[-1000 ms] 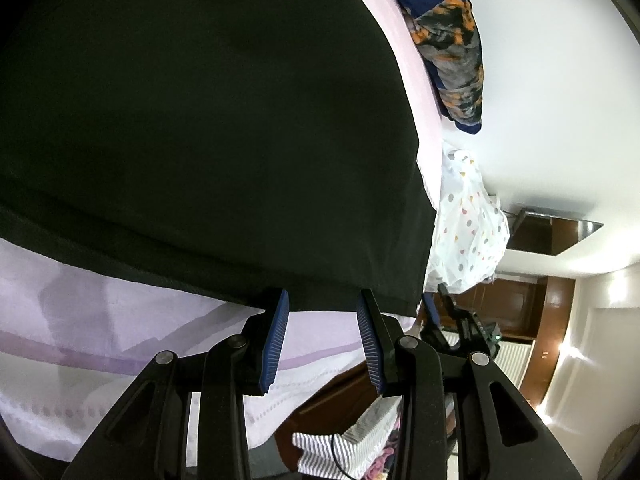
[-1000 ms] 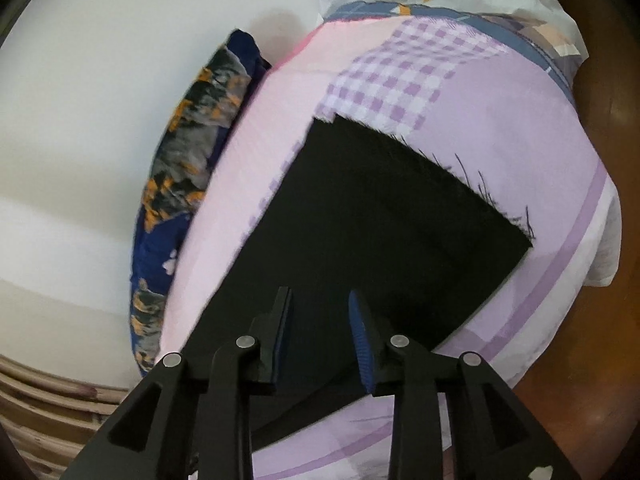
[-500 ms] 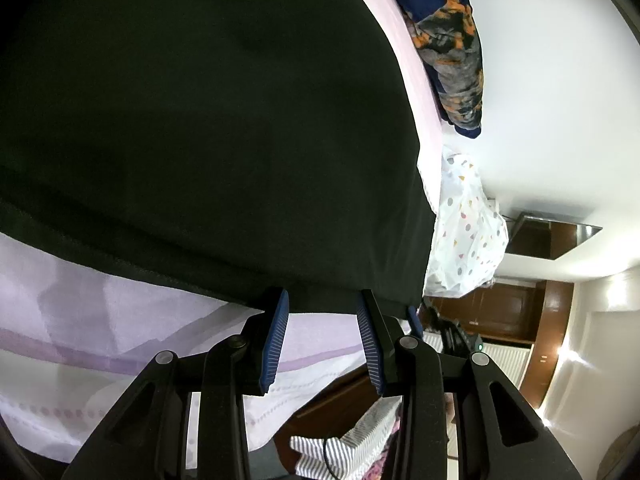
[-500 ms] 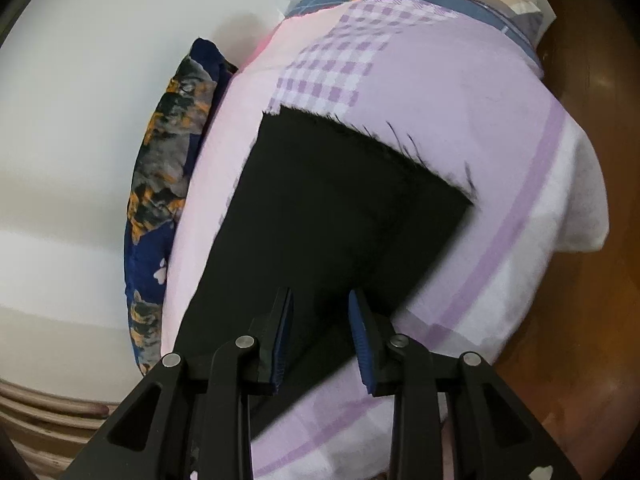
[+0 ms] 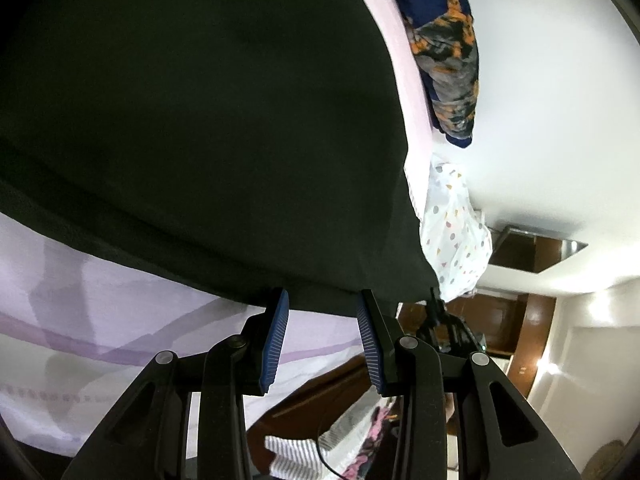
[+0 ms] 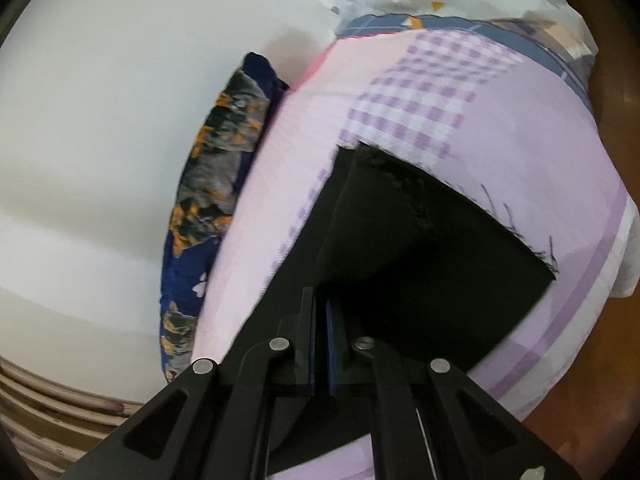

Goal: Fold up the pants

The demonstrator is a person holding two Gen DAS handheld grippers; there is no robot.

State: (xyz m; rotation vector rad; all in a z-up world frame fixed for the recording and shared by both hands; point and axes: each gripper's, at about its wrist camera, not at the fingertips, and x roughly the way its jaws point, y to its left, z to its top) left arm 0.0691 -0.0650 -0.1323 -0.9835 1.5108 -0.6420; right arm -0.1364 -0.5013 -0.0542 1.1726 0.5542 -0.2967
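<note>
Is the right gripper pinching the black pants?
Touching. In the right wrist view the right gripper has just closed, and a fold of the black pants rises from between its fingers.

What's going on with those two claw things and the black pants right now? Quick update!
Right gripper just closed, pinching a raised fold of the black pants. Left gripper open at the pants' edge, holding nothing. Pants lie on the purple bedsheet; nothing in the way.

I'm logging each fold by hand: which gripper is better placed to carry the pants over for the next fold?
Right, probably. The right gripper has just closed its jaws on the black pants, with a raised ridge of cloth running from them. The left gripper is open at the hem, pads gripping nothing.
</note>
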